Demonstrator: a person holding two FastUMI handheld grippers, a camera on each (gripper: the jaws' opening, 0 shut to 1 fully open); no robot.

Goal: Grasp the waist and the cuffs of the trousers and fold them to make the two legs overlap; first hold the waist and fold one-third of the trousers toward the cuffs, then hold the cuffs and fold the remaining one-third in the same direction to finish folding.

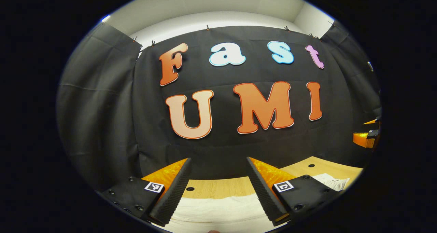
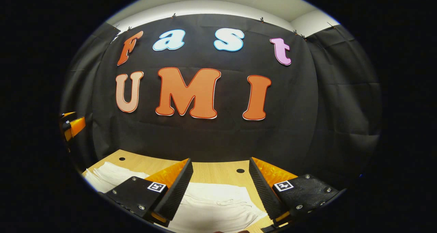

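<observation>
The trousers (image 2: 218, 205) lie flat on the table (image 2: 205, 173), a pale, thin cloth spread low in both views. In the right gripper view they fill the 6 o'clock area between the fingers and run out toward 8 o'clock, where more of the cloth (image 2: 112, 173) shows creased or layered; one edge ends near 4 o'clock with bare wood beyond it. In the left gripper view the trousers (image 1: 218, 209) sit at 6 o'clock, and a rumpled part shows at 4 o'clock near the table's edge. Which end is the waist and which the cuffs cannot be told from here.

The cloth looks light, soft and limp, so it will likely sag and drag once lifted and may slide on the smooth wood. A pinch at the corners of an end, through every layer, seems the safest hold; a grip in the middle would bunch it.

The left gripper (image 1: 218, 187) hangs above the cloth, jaws spread wide with nothing between them. The right gripper (image 2: 220, 188) is likewise released, parted above the trousers and apart from them. The other gripper's body peeks in at 3 o'clock of the left gripper view and at 9 o'clock of the right gripper view.

No fold looks begun yet.
</observation>
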